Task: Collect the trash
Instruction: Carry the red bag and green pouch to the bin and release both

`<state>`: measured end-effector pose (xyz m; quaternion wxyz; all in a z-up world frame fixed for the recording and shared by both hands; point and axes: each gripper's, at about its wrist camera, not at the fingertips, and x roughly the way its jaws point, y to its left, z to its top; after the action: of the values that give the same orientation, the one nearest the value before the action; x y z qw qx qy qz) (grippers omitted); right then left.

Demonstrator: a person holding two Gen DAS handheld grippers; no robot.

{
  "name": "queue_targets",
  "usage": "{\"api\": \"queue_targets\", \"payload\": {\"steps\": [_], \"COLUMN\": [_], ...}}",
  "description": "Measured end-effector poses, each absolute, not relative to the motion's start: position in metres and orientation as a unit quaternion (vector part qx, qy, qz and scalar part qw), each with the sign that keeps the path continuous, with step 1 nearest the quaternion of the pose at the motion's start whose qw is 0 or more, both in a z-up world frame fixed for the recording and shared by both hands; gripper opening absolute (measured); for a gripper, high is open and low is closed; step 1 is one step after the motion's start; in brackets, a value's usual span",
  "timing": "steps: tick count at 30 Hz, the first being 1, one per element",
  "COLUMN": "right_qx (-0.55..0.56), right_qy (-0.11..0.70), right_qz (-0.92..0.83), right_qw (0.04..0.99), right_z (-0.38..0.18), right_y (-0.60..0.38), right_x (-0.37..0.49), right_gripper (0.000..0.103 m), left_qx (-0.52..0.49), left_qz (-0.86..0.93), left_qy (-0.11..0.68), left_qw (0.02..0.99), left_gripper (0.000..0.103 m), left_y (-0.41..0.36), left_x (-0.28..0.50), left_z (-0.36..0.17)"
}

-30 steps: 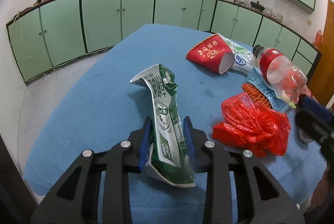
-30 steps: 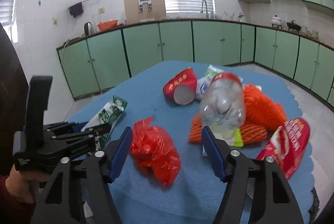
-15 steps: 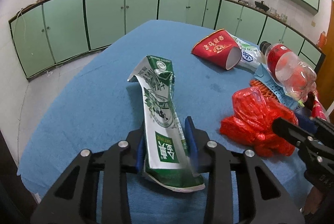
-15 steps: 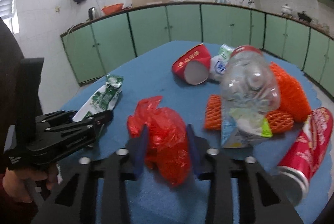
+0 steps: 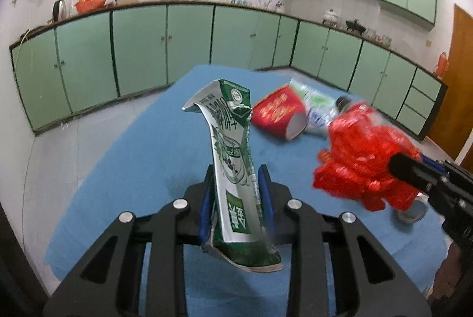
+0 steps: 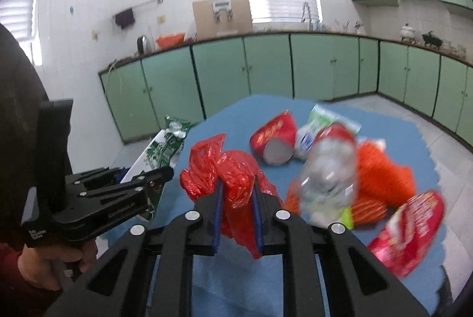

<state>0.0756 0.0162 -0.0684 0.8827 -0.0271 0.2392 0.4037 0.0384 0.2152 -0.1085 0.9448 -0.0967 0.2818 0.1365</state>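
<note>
Only from the right wrist, left gripper (image 6: 153, 179) pinching milk carton (image 6: 161, 147); right gripper (image 6: 236, 195) pinching red bag (image 6: 233, 169).

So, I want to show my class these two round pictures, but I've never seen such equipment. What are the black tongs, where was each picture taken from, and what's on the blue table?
There is no robot here: a person holds a black two-finger gripper in each hand, and each carries a wide-angle camera looking along its fingers. That is why the pictures look round and bent.

One picture comes from the left gripper. It is shut on a flattened green carton, lifted off the table.

The other comes from the right gripper, shut on a crumpled red bag. The left gripper also shows at its left edge.

Left on the table: a red paper cup on its side, a clear bottle, orange netting, a red packet and a white wrapper. Kitchen cupboards stand behind.
</note>
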Motion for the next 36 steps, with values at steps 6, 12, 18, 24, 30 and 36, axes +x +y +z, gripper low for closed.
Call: {"api": "queue_targets", "payload": {"steps": [6, 12, 18, 24, 30, 36], "right_qx": [0.004, 0.019, 0.025, 0.034, 0.048, 0.065], "right_qy": [0.213, 0.194, 0.19, 0.194, 0.206, 0.231], "right_qz": [0.358, 0.278, 0.189, 0.11, 0.05, 0.015], "right_qw": [0.909, 0.94, 0.963, 0.974, 0.976, 0.971], "right_z": [-0.037, -0.017, -0.011, -0.015, -0.026, -0.049], "right_y": [-0.038, -0.105, -0.169, -0.223, -0.264, -0.286], "right_x": [0.078, 0.076, 0.069, 0.065, 0.062, 0.06], "right_gripper": [0.017, 0.017, 0.017, 0.017, 0.017, 0.017], "left_qx": [-0.078, -0.067, -0.05, -0.045, -0.03, -0.02], "left_qz": [0.084, -0.008, -0.11, -0.185, -0.226, -0.261], "left_qy": [0.245, 0.226, 0.221, 0.232, 0.241, 0.266], "left_qw": [0.963, 0.972, 0.968, 0.954, 0.943, 0.928], "left_gripper": [0.027, 0.027, 0.027, 0.026, 0.026, 0.027], "left_y": [0.178, 0.114, 0.035, -0.026, -0.072, -0.105], "left_x": [0.047, 0.068, 0.093, 0.11, 0.125, 0.142], "left_z": [-0.071, -0.047, -0.042, -0.059, -0.078, -0.102]}}
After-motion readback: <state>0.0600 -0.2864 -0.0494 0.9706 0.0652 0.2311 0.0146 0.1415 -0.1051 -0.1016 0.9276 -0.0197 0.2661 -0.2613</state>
